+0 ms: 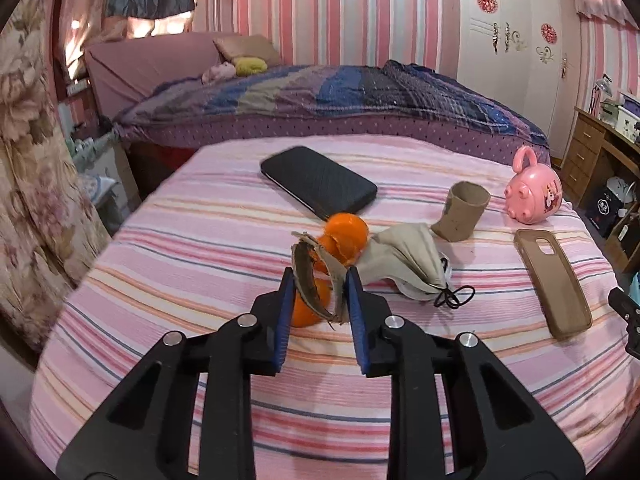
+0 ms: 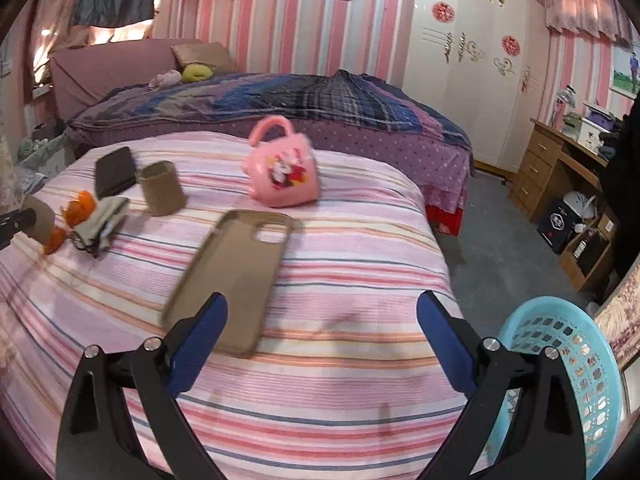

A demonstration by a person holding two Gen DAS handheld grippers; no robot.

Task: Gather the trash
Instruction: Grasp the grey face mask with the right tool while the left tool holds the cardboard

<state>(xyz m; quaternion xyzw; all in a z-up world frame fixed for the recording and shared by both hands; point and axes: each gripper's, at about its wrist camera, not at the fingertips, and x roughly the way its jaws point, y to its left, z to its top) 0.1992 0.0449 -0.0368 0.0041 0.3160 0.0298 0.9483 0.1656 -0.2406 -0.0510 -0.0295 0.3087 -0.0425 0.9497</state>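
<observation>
My left gripper [image 1: 318,284] is shut on a crumpled piece of brown cardboard [image 1: 312,280], held just above the striped bed. Orange peel [image 1: 346,234] lies right behind it, next to a used grey face mask [image 1: 408,266] and a brown paper cup [image 1: 462,210]. In the right wrist view the peel [image 2: 78,208], the mask [image 2: 102,224] and the cup [image 2: 160,194] sit at the far left. My right gripper [image 2: 320,320] is open and empty over the bed's near edge. A light blue trash basket [image 2: 576,380] stands on the floor at the lower right.
A black phone [image 1: 318,182], a brown phone case [image 1: 552,282] and a pink toy pot [image 1: 534,194] lie on the pink striped bedspread [image 1: 160,280]. A second bed [image 1: 320,96] is behind. A wooden desk [image 2: 560,176] stands to the right.
</observation>
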